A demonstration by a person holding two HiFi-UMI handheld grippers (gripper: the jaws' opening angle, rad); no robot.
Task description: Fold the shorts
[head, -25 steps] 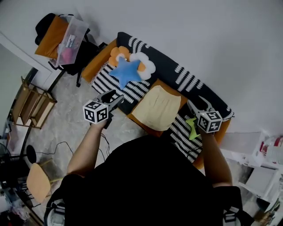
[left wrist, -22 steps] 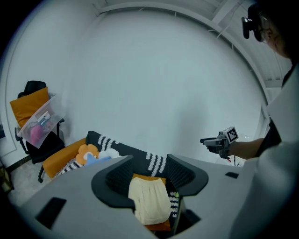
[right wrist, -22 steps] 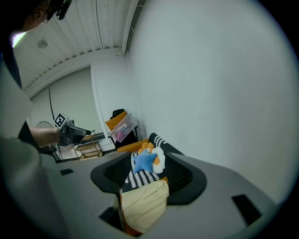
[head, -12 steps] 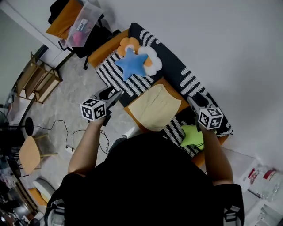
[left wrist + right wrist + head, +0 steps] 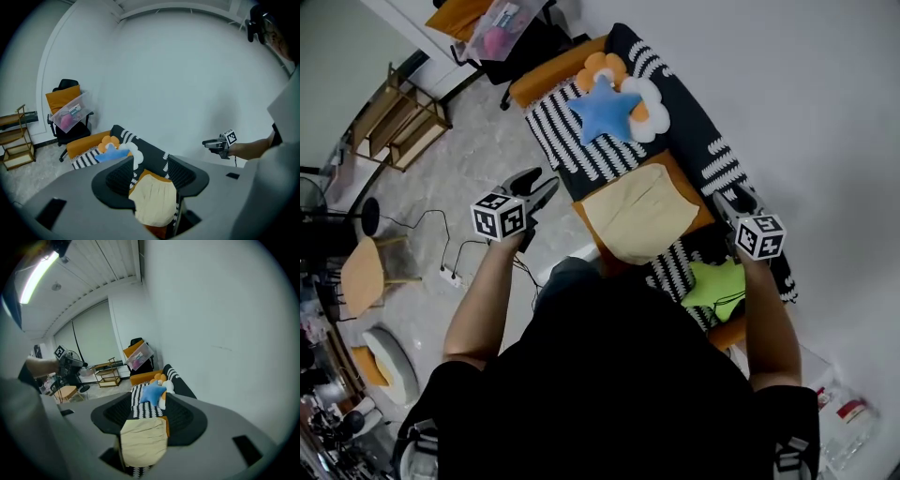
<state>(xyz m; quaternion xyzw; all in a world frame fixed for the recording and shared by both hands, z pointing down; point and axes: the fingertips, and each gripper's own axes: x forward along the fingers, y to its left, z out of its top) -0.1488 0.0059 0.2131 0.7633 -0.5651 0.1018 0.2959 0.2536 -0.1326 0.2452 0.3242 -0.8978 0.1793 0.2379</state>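
Note:
Pale yellow shorts [image 5: 639, 214] lie spread flat on an orange seat cushion [image 5: 701, 217] of the striped sofa [image 5: 572, 155]. My left gripper [image 5: 534, 187] hovers open over the floor, left of the shorts. To their right, my right gripper [image 5: 732, 202] is open in the air near the sofa back. Neither touches the cloth. In the left gripper view the shorts [image 5: 152, 204] show far off between the open jaws of the left gripper [image 5: 150, 177]. The right gripper view shows the shorts [image 5: 143, 441] likewise beyond the open right gripper [image 5: 147, 416].
A blue star pillow [image 5: 605, 108] and a flower pillow [image 5: 649, 94] rest on the sofa's far end. A green cloth [image 5: 717, 281] lies on the near end. A chair with a clear box [image 5: 502, 17], a wooden shelf [image 5: 398, 122], a stool [image 5: 361, 275] and floor cables [image 5: 450, 272] stand left.
The view has swung, so the sofa now sits higher and more upright in the picture and more of the green cloth shows. Both grippers stay open and apart from the shorts.

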